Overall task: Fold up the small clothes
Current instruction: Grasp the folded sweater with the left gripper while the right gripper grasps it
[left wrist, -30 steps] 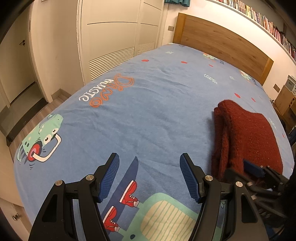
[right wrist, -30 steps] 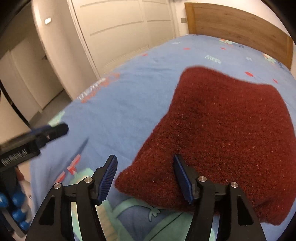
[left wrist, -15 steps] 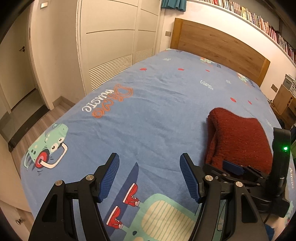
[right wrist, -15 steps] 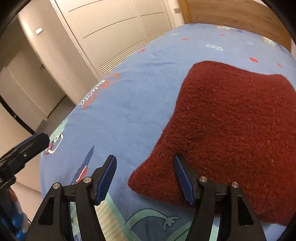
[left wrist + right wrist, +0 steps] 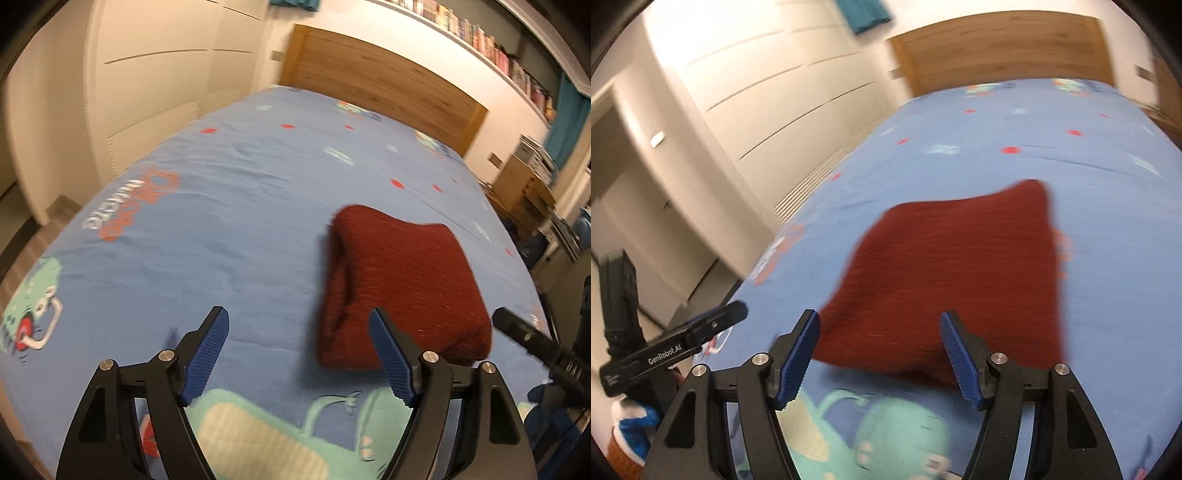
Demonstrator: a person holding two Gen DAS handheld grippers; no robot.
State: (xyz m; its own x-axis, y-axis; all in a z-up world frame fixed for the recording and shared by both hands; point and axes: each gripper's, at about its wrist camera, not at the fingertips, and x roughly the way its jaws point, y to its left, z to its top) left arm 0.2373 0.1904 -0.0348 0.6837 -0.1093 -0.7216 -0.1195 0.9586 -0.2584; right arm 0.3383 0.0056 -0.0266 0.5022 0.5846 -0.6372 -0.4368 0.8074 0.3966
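Observation:
A dark red knitted garment (image 5: 402, 280) lies folded into a thick square on the blue bed sheet (image 5: 221, 229). My left gripper (image 5: 297, 321) hovers above the sheet just left of the garment's near edge. Its jaws are opening and nothing is between them. My right gripper (image 5: 879, 321) hangs above and just short of the garment (image 5: 960, 266). Its jaws are opening too, and the pads touch nothing. A finger of the left gripper (image 5: 713, 325) shows at the left in the right wrist view. The right gripper's finger (image 5: 532, 339) shows at the right edge in the left wrist view.
The sheet carries dinosaur prints (image 5: 266, 435) near the foot edge. A wooden headboard (image 5: 380, 81) stands at the far end and white wardrobe doors (image 5: 159, 96) run along the left. A bookshelf (image 5: 480, 40) and boxes (image 5: 524, 184) are at the right.
Both grippers have drawn back and risen from the garment, and their jaws stand wider. The right gripper's fingers, which straddled the garment's near corner, are now clear of it.

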